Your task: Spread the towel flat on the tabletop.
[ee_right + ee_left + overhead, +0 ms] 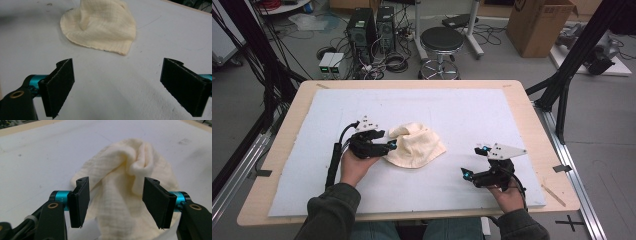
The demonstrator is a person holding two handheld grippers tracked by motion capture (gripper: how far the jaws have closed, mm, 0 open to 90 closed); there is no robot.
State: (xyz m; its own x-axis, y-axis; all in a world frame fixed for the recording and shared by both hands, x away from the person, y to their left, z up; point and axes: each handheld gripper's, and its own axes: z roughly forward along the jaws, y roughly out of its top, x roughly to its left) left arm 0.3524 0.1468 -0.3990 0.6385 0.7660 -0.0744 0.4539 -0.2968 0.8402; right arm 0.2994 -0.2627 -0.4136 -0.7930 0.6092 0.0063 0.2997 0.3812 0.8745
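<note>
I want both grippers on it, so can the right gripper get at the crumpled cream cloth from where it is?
Probably yes: the right gripper is open, with bare white mat between it and the crumpled cream cloth.

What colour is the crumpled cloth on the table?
The cloth is pale cream-yellow with a fine woven grid, clearest in the left gripper view.

High view: overhead, facing forward-down, whole table [522, 95] covered. Gripper views: low, close above white mat [37, 157], each facing along own jaws. All share cream cloth [414, 145].
</note>
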